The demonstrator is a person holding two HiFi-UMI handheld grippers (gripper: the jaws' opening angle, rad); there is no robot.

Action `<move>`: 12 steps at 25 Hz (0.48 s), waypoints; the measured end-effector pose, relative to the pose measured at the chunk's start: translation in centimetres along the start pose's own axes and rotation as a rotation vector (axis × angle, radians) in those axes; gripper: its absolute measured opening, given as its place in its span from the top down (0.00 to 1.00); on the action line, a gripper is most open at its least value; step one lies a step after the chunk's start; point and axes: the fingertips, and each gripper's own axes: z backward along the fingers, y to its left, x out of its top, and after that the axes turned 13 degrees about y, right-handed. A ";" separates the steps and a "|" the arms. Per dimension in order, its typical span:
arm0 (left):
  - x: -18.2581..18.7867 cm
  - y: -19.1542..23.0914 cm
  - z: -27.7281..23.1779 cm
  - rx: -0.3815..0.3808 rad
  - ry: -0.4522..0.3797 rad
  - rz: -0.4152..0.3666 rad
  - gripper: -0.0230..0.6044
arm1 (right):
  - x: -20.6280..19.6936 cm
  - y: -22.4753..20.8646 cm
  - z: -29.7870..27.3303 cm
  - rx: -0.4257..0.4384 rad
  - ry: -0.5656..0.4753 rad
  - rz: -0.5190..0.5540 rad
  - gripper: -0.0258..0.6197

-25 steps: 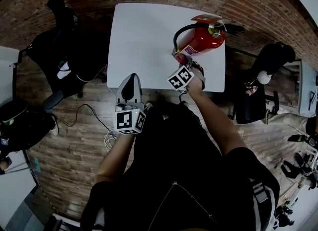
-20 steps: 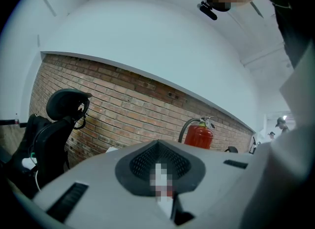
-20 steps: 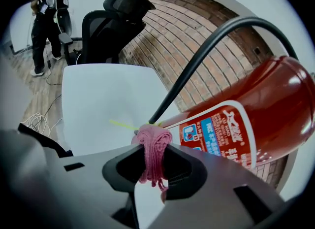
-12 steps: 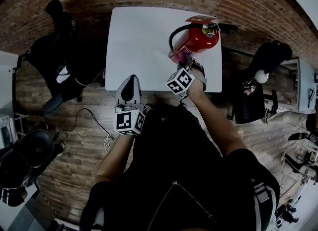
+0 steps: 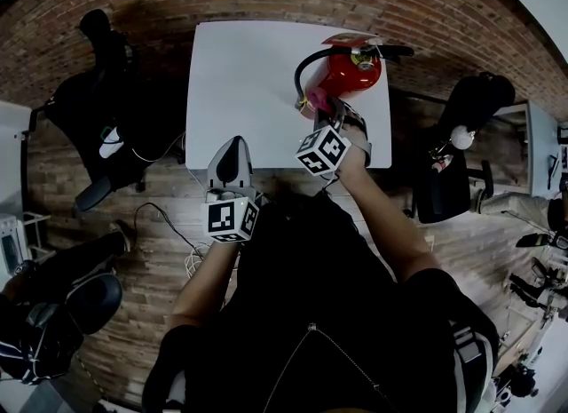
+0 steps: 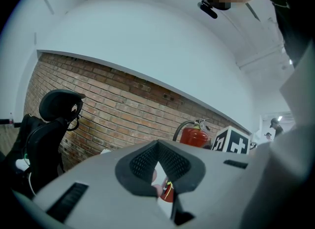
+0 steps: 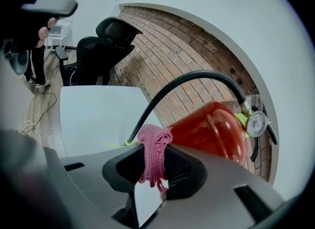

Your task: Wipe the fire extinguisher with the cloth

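Shows, from above, a white table (image 5: pixel 240 74) with a red fire extinguisher (image 5: pixel 348 72) lying on its side toward the far right corner. Black hose (image 7: pixel 187 82) arching over the body, pressure gauge (image 7: pixel 256 123) at the valve end.

Right gripper (image 5: pixel 318 111) at the cylinder's near end, jaws clenched on a bunched pink cloth (image 7: pixel 153 151). Wad poking out just beside the red body; actual contact hard to confirm.

Left gripper (image 5: pixel 231 145) well apart from the extinguisher, low by the table's near edge, jaws closed together on nothing. No bracing of the cylinder from that side.

Wiping seemingly at its start, most of the red surface yet to cover.

Likely trouble: rolling toward the nearby right table edge under a sideways push, given a round body on its side with nothing steadying it. Also possible: the thin wad dragged out of the grip or snagged on the hose, leaving bare jaw scraping the paint.
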 end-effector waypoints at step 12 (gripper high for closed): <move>0.9 -1.1 -0.2 -0.031 -0.022 -0.002 0.95 | 2.5 -4.2 4.8 -0.076 -0.097 -0.041 0.79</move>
